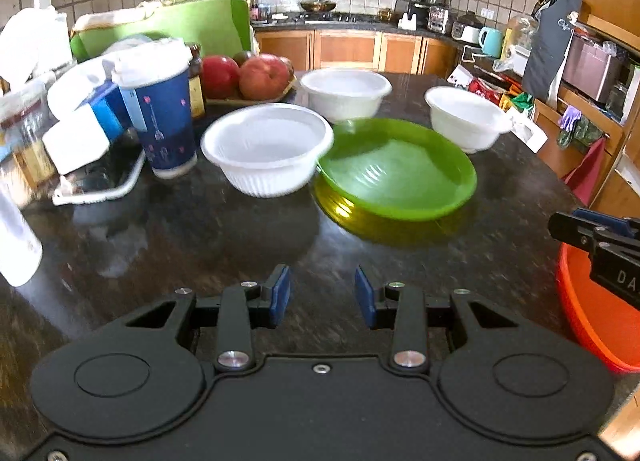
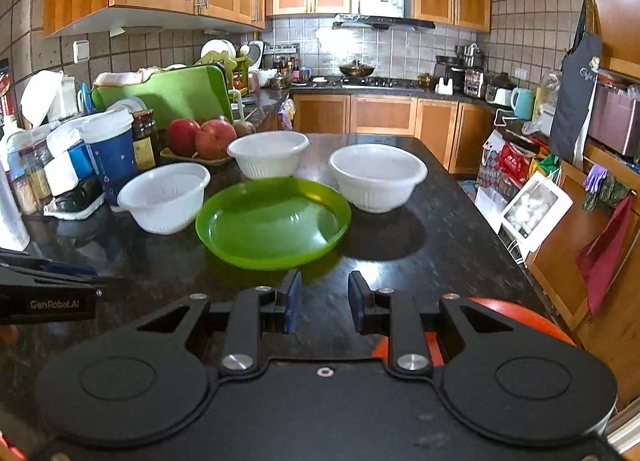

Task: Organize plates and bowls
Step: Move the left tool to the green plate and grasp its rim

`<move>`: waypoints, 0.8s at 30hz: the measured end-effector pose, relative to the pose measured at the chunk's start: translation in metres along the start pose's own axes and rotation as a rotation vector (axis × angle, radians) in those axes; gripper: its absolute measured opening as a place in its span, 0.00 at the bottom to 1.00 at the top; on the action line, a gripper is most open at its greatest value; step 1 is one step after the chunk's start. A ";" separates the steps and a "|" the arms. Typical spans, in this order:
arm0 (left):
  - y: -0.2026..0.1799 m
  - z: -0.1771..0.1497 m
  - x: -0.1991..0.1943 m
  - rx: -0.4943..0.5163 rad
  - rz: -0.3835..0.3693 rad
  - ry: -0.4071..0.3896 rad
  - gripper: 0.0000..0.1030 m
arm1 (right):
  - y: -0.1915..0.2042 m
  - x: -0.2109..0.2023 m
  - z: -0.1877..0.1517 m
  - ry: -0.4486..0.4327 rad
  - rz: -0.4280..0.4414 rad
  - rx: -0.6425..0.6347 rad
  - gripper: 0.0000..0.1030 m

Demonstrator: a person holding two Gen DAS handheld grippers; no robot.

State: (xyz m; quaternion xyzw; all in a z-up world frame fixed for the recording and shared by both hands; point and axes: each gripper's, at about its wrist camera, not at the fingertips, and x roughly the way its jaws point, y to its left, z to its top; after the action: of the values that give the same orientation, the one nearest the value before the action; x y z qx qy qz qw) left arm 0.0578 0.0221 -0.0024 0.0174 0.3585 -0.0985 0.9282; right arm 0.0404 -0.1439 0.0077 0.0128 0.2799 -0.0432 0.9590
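Left gripper (image 1: pixel 322 297) and right gripper (image 2: pixel 324 301), both parted and empty, face the green plate (image 2: pixel 272 221); three white bowls ring the plate's far side, the left-hand bowl (image 1: pixel 267 149) touching its rim, nearer the left gripper.

Glossy translucent green plastic plate (image 2: pixel 272 221), ribbed white plastic bowls (image 2: pixel 378 177), polished speckled stone counter (image 2: pixel 440 261)

Both wrist cameras look forward and down across the dark bench (image 1: pixel 200 229) from its near edge, side by side. Each sees the green plate (image 1: pixel 396 169) (image 2: pixel 272 221) with white bowls behind it.
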 end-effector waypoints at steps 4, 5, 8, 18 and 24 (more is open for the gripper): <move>0.008 0.011 0.009 0.009 -0.012 -0.018 0.45 | 0.012 0.015 0.010 -0.011 -0.044 0.021 0.26; 0.010 0.014 0.012 0.012 -0.020 -0.020 0.45 | 0.012 0.018 0.011 -0.008 -0.048 0.027 0.26; 0.011 0.022 0.020 0.020 -0.028 -0.020 0.45 | 0.008 0.029 0.022 0.018 -0.048 0.053 0.26; 0.000 0.053 0.060 -0.013 -0.013 0.021 0.45 | -0.025 0.099 0.053 0.153 -0.005 0.109 0.26; -0.011 0.058 0.089 -0.032 0.013 0.076 0.45 | -0.050 0.147 0.058 0.243 0.034 0.171 0.26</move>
State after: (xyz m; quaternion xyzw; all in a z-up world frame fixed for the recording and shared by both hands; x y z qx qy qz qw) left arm 0.1581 -0.0093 -0.0185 0.0088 0.3947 -0.0859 0.9147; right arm 0.1908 -0.2080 -0.0224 0.1044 0.3891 -0.0488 0.9139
